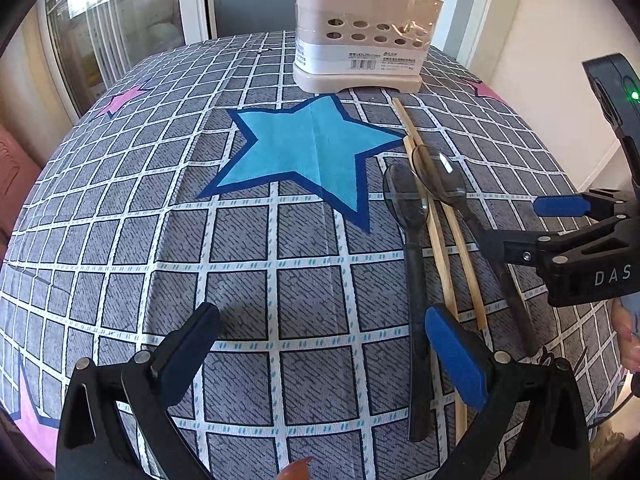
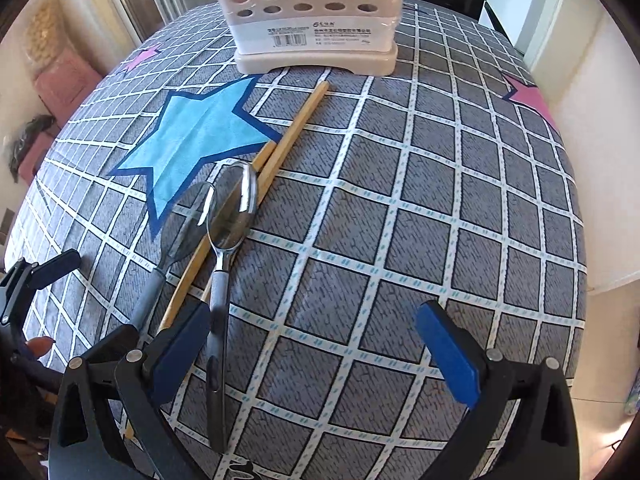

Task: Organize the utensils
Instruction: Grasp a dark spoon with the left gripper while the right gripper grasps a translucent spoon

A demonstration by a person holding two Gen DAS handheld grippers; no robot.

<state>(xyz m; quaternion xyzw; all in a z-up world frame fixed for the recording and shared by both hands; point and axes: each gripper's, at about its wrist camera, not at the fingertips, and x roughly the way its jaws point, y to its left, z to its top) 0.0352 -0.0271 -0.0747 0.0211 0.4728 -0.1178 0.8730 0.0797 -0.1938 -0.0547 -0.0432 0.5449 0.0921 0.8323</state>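
I held my left gripper (image 1: 324, 344) and right gripper (image 2: 316, 340) with jaws spread wide, gripping nothing. Two spoons (image 2: 234, 208) lay across chopsticks (image 2: 296, 128) near the utensil holder (image 1: 360, 52).

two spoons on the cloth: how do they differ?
The left spoon lies beside the chopsticks, bowl on the cloth; the right spoon has its bowl resting over them. The left spoon's bowl sits nearer the blue star. Both have shiny bowls and dark handles, pointing toward the holder.
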